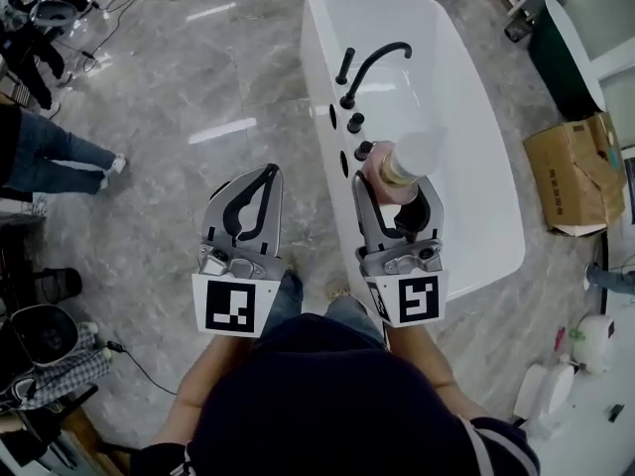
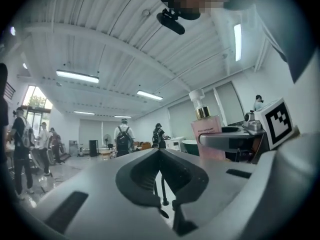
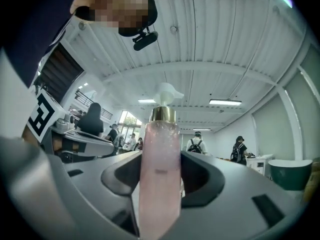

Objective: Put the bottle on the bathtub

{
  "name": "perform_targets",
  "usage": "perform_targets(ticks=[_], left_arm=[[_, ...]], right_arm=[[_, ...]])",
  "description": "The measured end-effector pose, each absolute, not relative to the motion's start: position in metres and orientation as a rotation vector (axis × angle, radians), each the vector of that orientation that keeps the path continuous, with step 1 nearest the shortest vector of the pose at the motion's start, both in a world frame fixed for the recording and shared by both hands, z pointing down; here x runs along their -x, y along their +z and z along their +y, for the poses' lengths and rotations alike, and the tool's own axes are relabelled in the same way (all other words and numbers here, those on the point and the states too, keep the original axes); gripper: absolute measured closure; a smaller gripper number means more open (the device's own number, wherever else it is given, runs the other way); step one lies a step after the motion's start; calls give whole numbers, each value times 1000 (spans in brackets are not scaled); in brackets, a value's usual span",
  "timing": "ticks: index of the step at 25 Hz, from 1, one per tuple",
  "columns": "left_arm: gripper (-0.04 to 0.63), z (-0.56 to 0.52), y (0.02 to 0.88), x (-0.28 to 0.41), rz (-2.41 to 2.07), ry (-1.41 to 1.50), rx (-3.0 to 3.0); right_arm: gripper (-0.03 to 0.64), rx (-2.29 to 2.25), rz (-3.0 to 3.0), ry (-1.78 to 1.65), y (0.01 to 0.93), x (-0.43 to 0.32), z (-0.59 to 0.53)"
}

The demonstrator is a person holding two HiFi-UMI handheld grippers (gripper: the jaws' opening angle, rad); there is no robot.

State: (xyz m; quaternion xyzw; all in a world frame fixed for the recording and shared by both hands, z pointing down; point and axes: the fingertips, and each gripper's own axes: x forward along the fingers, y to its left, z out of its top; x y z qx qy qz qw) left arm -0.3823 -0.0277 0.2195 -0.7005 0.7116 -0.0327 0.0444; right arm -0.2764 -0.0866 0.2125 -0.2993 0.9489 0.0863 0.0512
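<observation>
From my head, my right tool (image 1: pixel 399 191) is clamped tight on the pink bottle (image 1: pixel 390 174). The bottle stands up between its jaws. The white bathtub (image 1: pixel 476 167) is just ahead of that tool, with the black tap (image 1: pixel 372 62) past its tip. My left tool (image 1: pixel 269 173) is closed on nothing, off to the left of the tub.

In the left tool view, the jaws are pressed together. The bottle shows to their right.

In the right tool view, the bottle fills the gap between the jaws, with its white pump (image 3: pixel 167 93) on top.
</observation>
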Motion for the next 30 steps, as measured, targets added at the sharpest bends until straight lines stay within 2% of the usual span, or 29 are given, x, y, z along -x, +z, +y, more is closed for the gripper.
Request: perform_targets(ticks=[9,22,30], left_arm=[[580,-82,231,351,1891,-82,2417],[580,-146,256,234,1465,-86,2685],[580,-166,266,196,1373,-65,2749]], right_arm=[[388,1219,2807,299,220,244,-114],[388,1542,2653,282,244,142,-146],[388,1619,2620,260,256,110,-153]])
